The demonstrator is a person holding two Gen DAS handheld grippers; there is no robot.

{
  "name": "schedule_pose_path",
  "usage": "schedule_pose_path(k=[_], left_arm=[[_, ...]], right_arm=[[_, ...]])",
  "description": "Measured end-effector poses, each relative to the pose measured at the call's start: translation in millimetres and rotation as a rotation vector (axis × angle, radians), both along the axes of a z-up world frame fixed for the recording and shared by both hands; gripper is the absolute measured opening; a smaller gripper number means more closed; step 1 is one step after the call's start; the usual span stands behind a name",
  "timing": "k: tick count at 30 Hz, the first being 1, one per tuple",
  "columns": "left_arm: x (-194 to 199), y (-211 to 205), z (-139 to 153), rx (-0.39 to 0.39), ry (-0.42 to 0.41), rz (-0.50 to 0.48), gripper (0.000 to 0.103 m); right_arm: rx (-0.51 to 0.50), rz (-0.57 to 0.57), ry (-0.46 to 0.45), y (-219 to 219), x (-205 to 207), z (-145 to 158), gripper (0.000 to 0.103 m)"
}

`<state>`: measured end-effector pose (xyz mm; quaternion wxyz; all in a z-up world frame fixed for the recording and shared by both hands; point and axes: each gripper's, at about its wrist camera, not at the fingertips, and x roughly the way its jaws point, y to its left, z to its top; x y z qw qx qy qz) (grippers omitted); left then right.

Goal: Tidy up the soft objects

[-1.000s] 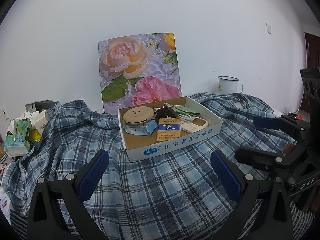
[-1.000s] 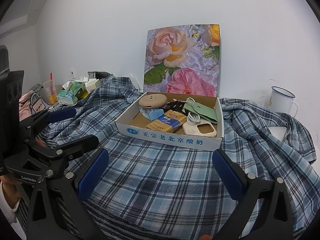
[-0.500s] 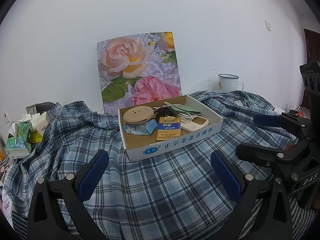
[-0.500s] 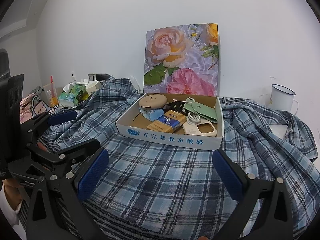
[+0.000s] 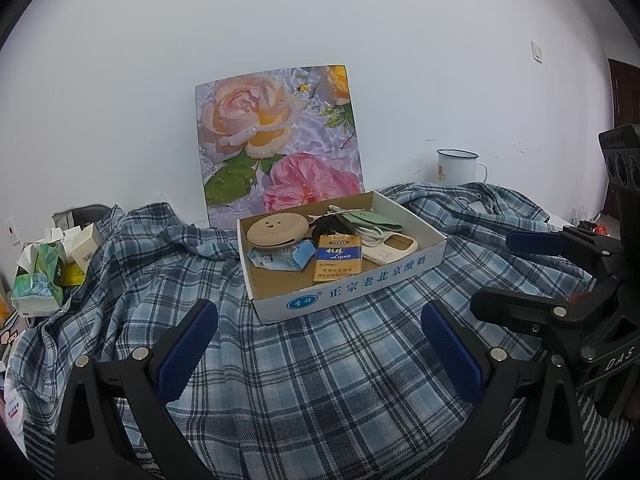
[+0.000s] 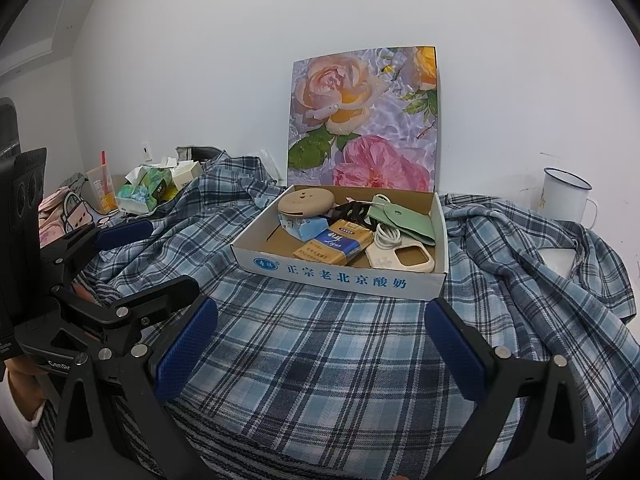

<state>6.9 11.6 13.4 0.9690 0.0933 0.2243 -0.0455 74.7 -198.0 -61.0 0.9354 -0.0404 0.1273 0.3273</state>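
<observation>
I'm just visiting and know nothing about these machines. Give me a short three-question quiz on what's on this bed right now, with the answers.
1. True or false: both the left gripper and the right gripper are open and hold nothing.
2. What lies under the cardboard box? A) a bare table B) a plaid shirt C) a towel
3. Fill in: the white mug stands outside the box, on its ____ side in the right wrist view.

Key:
1. True; the jaws of each stand wide apart over the shirt.
2. B
3. right
</observation>
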Motion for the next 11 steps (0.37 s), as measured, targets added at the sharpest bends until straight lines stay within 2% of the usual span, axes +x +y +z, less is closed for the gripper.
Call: schedule_pose_path(k=[11], left_arm=[[0.1,0.7,0.3,0.000,0.001,-0.001,0.103]], right_arm=[[0.000,0.000,0.003,0.4,-0.7,-0.6,0.103]])
